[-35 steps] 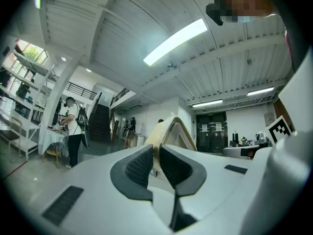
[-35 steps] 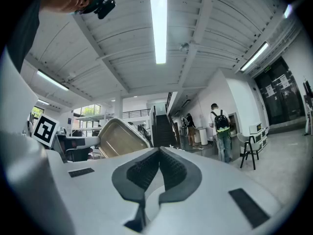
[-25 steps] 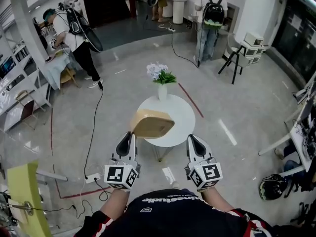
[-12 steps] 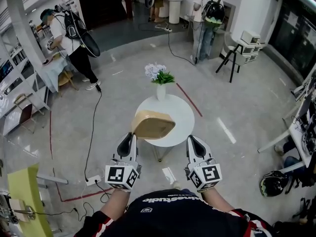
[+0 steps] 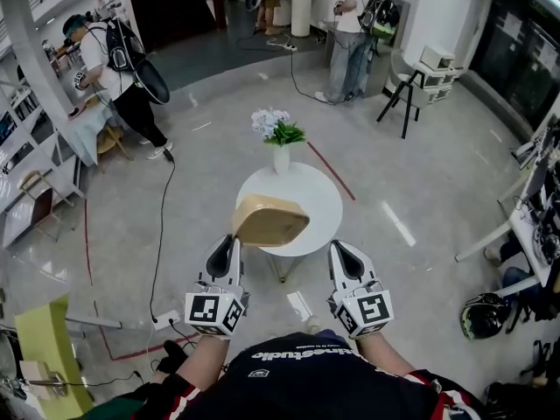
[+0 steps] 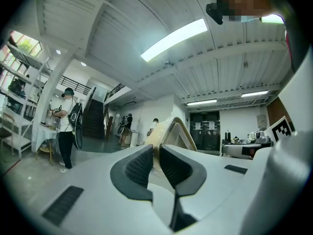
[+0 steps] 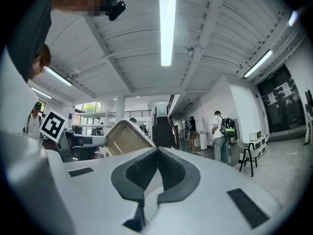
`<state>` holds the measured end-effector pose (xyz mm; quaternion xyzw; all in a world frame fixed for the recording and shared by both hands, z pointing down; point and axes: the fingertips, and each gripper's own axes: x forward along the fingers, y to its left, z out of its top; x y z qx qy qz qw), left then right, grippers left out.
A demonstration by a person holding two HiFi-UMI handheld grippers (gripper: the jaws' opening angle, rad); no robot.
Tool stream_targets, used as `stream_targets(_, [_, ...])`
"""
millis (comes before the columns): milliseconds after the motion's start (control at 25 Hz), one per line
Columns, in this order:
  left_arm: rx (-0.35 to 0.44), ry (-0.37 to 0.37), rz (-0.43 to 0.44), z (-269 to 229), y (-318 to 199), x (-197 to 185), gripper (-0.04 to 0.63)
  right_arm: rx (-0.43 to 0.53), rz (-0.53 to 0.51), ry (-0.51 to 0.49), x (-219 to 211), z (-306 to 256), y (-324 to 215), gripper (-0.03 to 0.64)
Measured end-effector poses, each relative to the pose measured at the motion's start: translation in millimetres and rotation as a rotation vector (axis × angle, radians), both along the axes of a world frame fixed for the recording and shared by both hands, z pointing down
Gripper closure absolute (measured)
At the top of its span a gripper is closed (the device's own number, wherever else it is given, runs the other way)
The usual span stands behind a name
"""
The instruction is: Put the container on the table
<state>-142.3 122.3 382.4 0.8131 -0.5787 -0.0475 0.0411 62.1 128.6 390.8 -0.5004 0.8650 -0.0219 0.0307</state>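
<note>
The tan container (image 5: 271, 220) looks like smooth matt plastic; the white table (image 5: 324, 199) at its three o'clock is smooth, the floor (image 5: 420, 164) glossy.

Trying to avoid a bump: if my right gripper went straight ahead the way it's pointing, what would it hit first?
Probably nothing close: ahead of the right gripper is open room toward the far staircase. The container sits off to its left, though depth is unclear.

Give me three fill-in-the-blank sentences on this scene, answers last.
The left hand-held gripper grips a tan ___.
The right hand-held gripper holds ___.
The vase of flowers stands on the round white ___.
Missing words: container; nothing; table.
</note>
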Motion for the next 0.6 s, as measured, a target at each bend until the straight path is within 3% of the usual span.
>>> stream_targets(120, [-0.004, 0.000, 0.007, 0, 0, 2, 0.540, 0.012, -0.002, 0.030, -1, 0, 4, 0.601])
stream_targets(600, [-0.012, 0.011, -0.020, 10, -24, 15, 0.540, -0.023, 0.006, -0.002, 21, 12, -28, 0.601])
